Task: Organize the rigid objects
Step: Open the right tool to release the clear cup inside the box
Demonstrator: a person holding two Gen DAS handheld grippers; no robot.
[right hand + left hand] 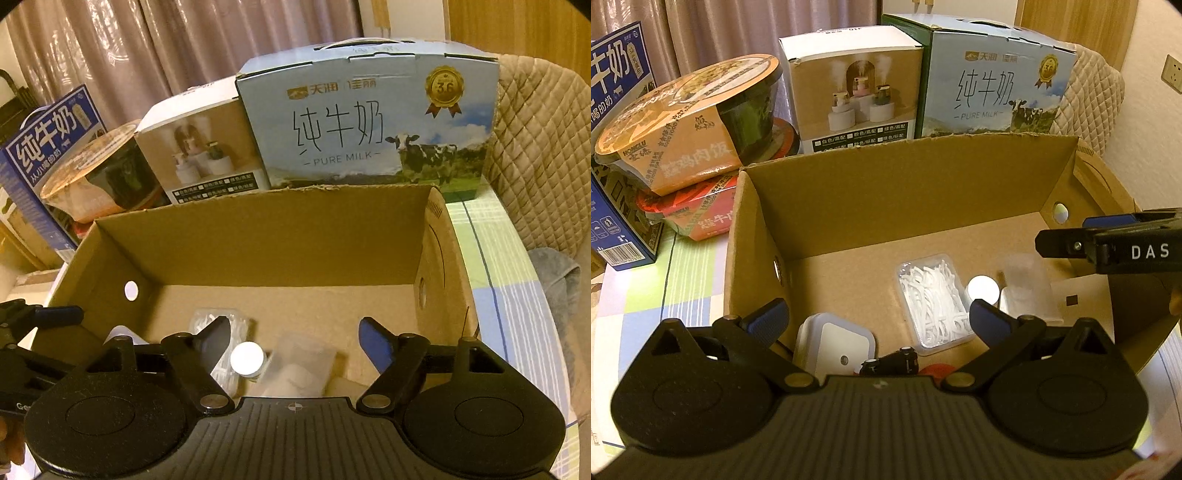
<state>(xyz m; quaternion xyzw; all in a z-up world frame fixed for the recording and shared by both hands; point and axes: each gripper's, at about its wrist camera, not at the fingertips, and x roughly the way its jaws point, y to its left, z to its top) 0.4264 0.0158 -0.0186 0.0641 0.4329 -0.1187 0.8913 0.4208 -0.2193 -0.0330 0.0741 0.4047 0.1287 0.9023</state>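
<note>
An open cardboard box (pixel 886 192) sits on the table, and both grippers hang over it. On its floor lie a clear case of white floss picks (pixel 932 299), a white-capped little bottle (pixel 983 290), a clear plastic tub (pixel 1027 284), a white square night light (pixel 836 343) and a small black object (pixel 892 360). My left gripper (pixel 877 308) is open above them, with nothing between its pads. My right gripper (pixel 294 323) is open too, poised just above the clear tub (pixel 301 363) and the white cap (pixel 246 357), its pads apart from both. The floss case (pixel 236 325) is partly hidden behind its left finger.
Behind the box stand a light-blue milk carton (pixel 993 85), a humidifier box (pixel 857 92) and two stacked instant-rice bowls (pixel 690 122), with a dark-blue milk carton (pixel 613 74) at the far left. A quilted chair back (pixel 535 147) rises on the right. A checked tablecloth (pixel 495 258) covers the table.
</note>
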